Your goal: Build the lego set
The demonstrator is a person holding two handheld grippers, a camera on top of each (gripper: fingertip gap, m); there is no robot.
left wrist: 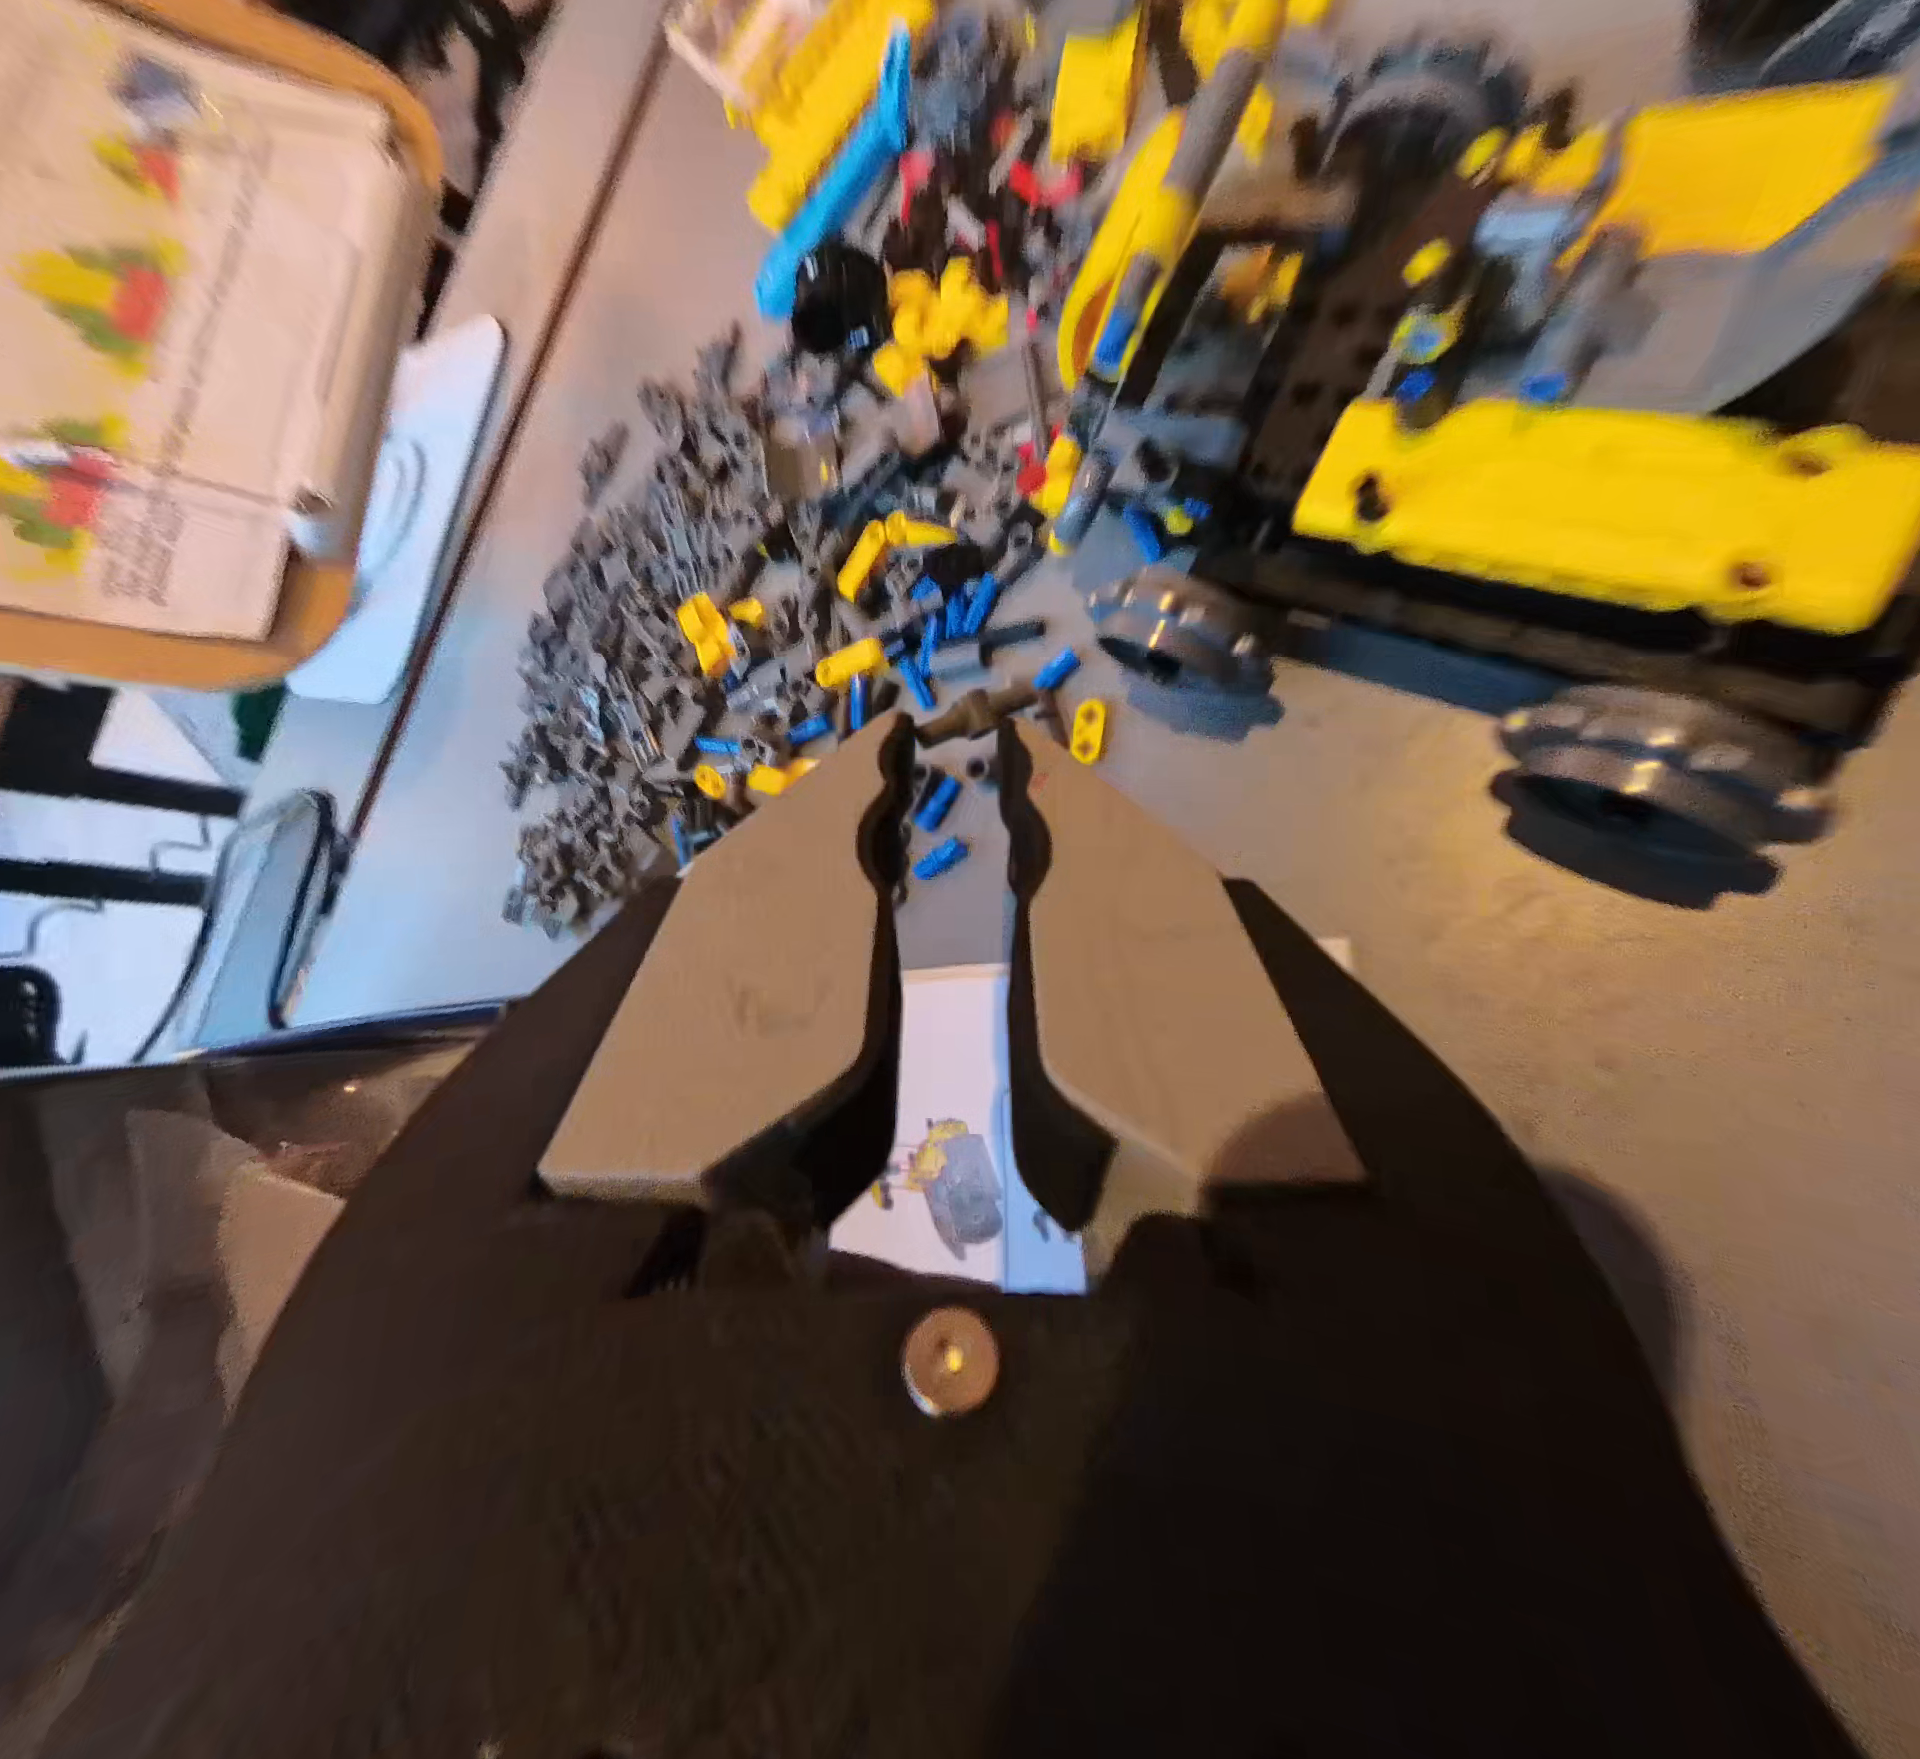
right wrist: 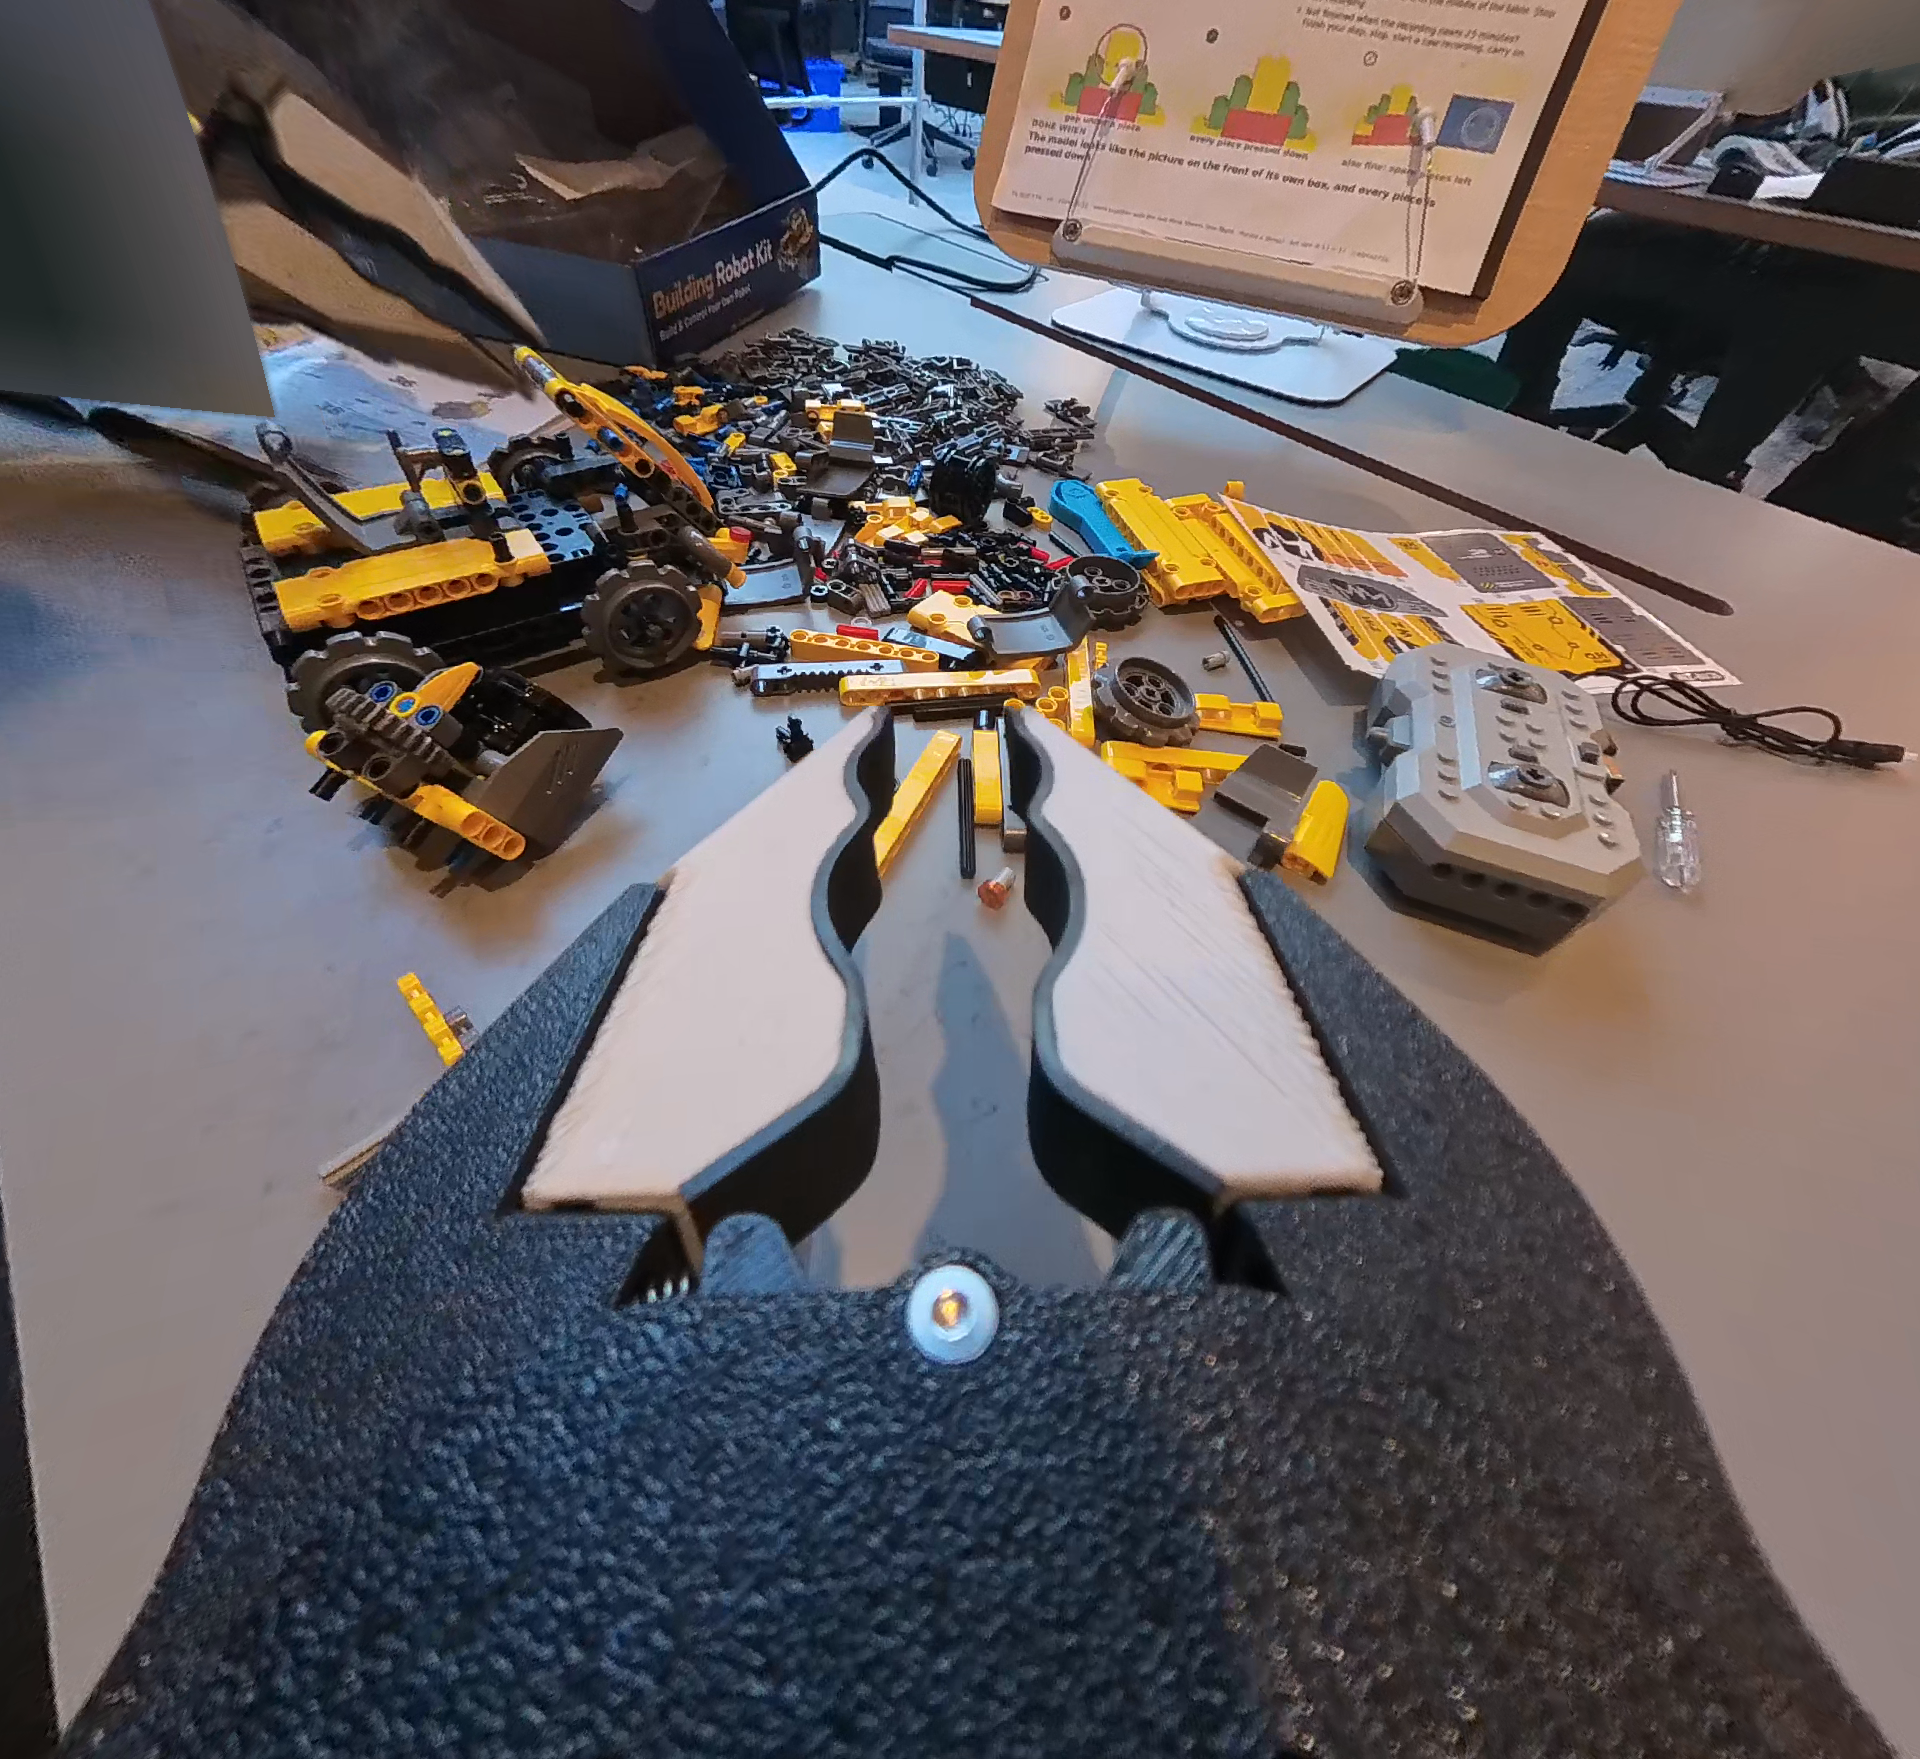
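The left wrist view is motion-blurred. My left gripper (left wrist: pixel 956 727) is shut on a small dark connector piece (left wrist: pixel 971 710) held across its tips, above scattered blue pins (left wrist: pixel 940 800) at the edge of a pile of grey, yellow and blue building pieces (left wrist: pixel 665 629). A part-built yellow and black vehicle model (left wrist: pixel 1558 504) lies to its right. My right gripper (right wrist: pixel 948 722) is open and empty, low over the table. Between its fingers lie a yellow beam (right wrist: pixel 914 800), a black axle (right wrist: pixel 966 816) and a small copper-coloured pin (right wrist: pixel 995 888). The model (right wrist: pixel 416 566) stands to its left.
A bucket sub-assembly (right wrist: pixel 468 764) sits front left. A grey hub block (right wrist: pixel 1496 784), screwdriver (right wrist: pixel 1678 836), cable (right wrist: pixel 1745 722) and sticker sheet (right wrist: pixel 1455 587) lie right. The kit box (right wrist: pixel 468 99) and an instruction board on a stand (right wrist: pixel 1299 47) stand behind. A booklet (left wrist: pixel 951 1179) lies under my left gripper.
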